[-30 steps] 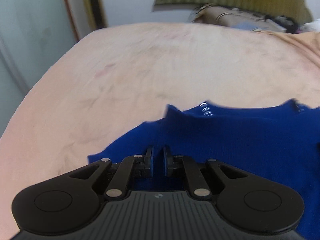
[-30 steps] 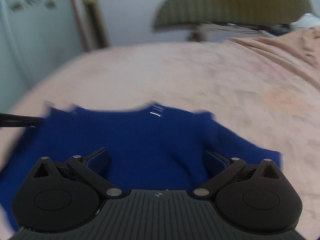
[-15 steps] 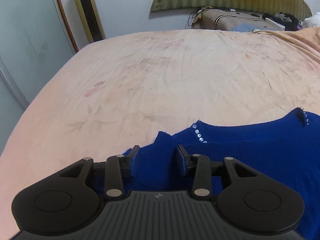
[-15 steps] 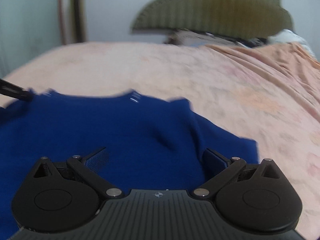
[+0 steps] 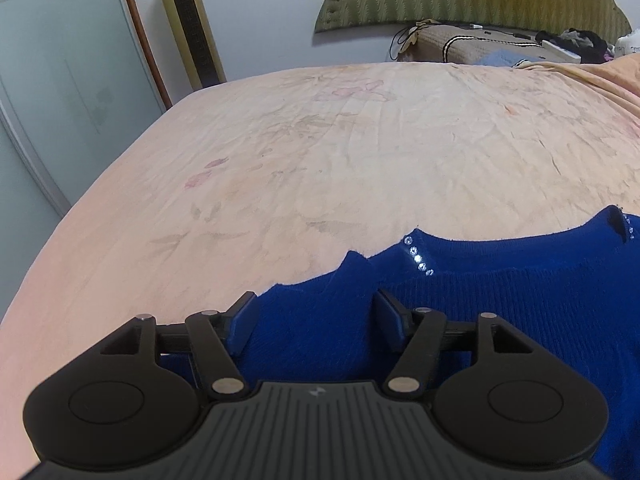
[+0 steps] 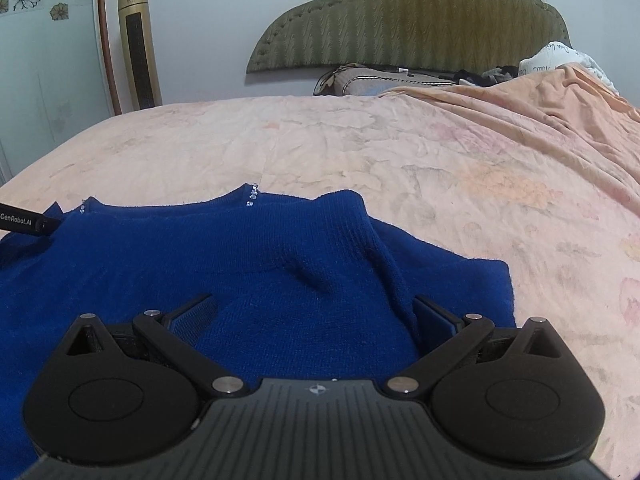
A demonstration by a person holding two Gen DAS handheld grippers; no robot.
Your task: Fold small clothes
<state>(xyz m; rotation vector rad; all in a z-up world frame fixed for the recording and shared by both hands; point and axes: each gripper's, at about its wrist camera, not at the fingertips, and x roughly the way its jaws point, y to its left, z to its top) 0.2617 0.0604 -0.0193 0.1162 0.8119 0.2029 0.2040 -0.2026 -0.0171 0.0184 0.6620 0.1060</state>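
A small blue knit sweater (image 5: 500,300) with rhinestones at the neckline lies folded on the bed; it also shows in the right wrist view (image 6: 240,264). My left gripper (image 5: 316,320) is open, jaws apart over the sweater's left corner, holding nothing. My right gripper (image 6: 316,316) is wide open over the sweater's right part, where a ridge of fabric runs up. The left gripper's finger tip (image 6: 36,222) shows at the far left edge of the right wrist view, resting at the sweater's left shoulder.
The peach floral bedsheet (image 5: 360,140) spreads ahead. A bunched peach blanket (image 6: 540,112) lies at the right. A green headboard (image 6: 400,20), pillows and clutter stand at the far end. A gold tower fan (image 5: 188,24) and a glass door stand left.
My left gripper opened and let go of the sweater's left edge, which now lies on the bed. My right gripper stayed open and shifted slightly over the sweater.
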